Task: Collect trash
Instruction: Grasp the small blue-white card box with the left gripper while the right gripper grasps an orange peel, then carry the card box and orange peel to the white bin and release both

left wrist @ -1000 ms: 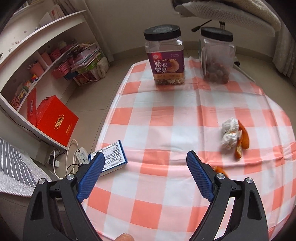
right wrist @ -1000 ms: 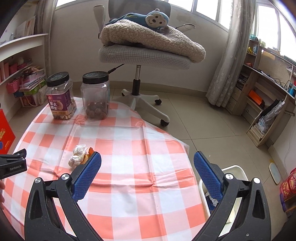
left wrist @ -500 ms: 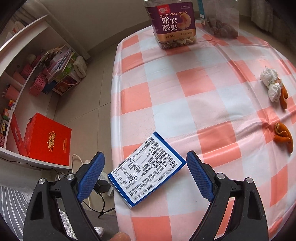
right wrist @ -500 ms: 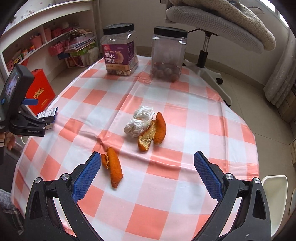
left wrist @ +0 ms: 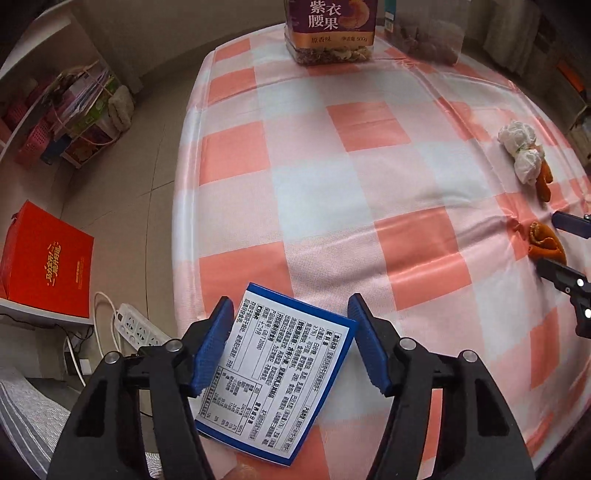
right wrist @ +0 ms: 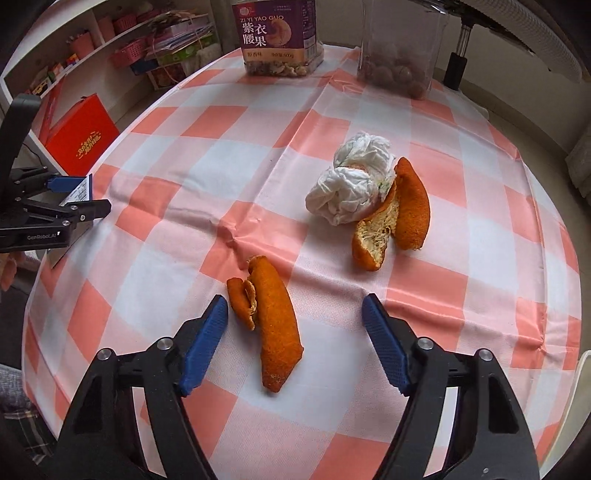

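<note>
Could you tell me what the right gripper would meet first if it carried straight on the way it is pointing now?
Most likely the nearer orange peel, which lies on the tablecloth between the open fingers of the right gripper. Beyond it sit the crumpled tissue and further peel; exact depth is uncertain.

Jar (right wrist: 275,35) tops beyond frame edge

Glossy cloth tablecloth (right wrist: 258,155) — crumpled paper tissue (right wrist: 349,188) (matt), rough orange peel (right wrist: 273,332).

A blue-edged box (left wrist: 275,373) is lying flat at the table's edge; orange peels (right wrist: 271,323), (right wrist: 393,218) and crumpled white tissues (right wrist: 351,184) are lying mid-table.
</note>
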